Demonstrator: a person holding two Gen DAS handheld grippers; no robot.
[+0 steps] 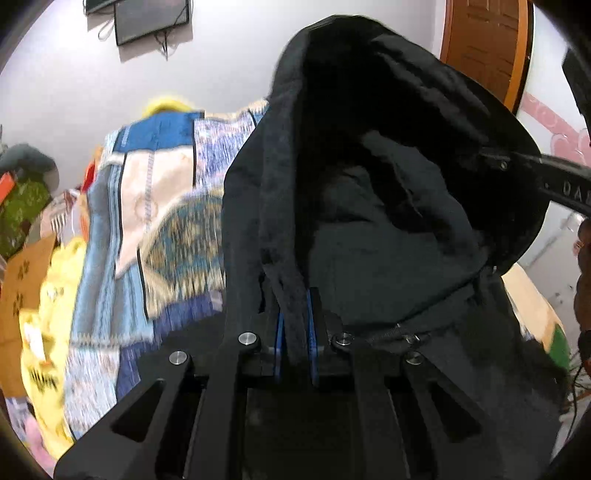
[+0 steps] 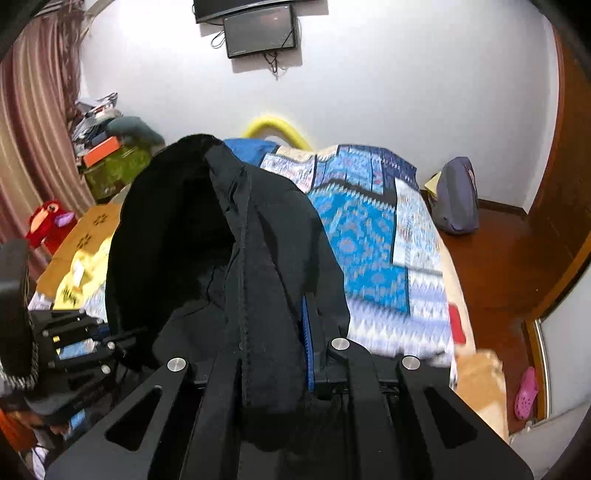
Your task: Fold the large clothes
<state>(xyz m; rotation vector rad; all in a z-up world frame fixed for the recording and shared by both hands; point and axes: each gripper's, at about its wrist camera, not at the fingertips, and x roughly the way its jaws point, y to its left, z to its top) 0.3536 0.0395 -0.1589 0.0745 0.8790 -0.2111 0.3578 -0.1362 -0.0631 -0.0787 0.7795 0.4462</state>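
Left wrist view: the hoodie (image 1: 369, 206) is pinched in the closed jaws of the left gripper (image 1: 295, 325), hood at 12 o'clock. It should be kept taut and level.

Right wrist view: the right gripper (image 2: 284, 332) is clamped on the hoodie (image 2: 229, 251), above the bed (image 2: 376, 236). Sleeves and hem are hidden.

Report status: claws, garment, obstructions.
Left claw shut on hoodie. Right claw shut on hoodie too. Hoodie lifted over bed. Nothing blocking.

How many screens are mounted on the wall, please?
2: a smaller screen above the bed, and a larger one just above it, cut off by the frame edge.
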